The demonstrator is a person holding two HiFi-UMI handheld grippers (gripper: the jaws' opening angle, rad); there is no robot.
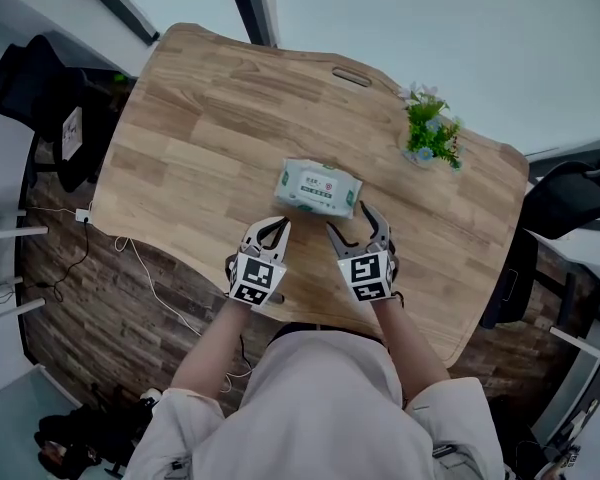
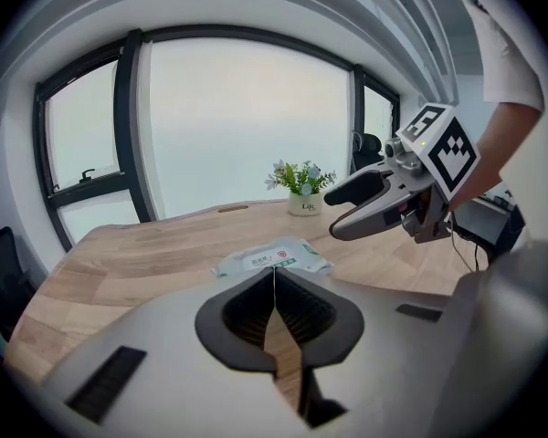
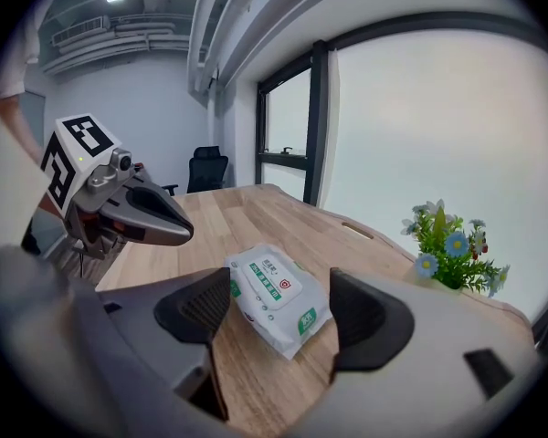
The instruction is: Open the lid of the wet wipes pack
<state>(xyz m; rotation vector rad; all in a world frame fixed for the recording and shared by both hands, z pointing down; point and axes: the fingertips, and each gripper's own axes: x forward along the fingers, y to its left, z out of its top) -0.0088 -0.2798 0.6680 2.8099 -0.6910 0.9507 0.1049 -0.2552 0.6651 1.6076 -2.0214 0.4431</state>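
**A:** How far along is the wet wipes pack [image 1: 319, 189]?

**B:** Nothing is done to it yet, as far as I can judge. It lies flat on the wooden table [image 1: 200, 118], just ahead of both my tongs and touched by neither. Its lid [image 3: 276, 283], the flap on the top face, lies down flush and looks sealed.

**A:** And the tongs themselves?

**B:** My right tongs [image 1: 348, 220] are spread wide and empty. Looking along them, the pack sits framed in the gap, but beyond the tips and clear of them. My left tongs [image 1: 273, 232] are pinched together tip to tip with nothing between them. The pack's near edge shows just past their tips.

**A:** So what's left?

**B:** All of it, I reckon. I have to close in, steady the pack, catch the edge of the flap and peel it up. The potted flowers [image 1: 430, 136] stand well off beyond my right tongs, out of the way.
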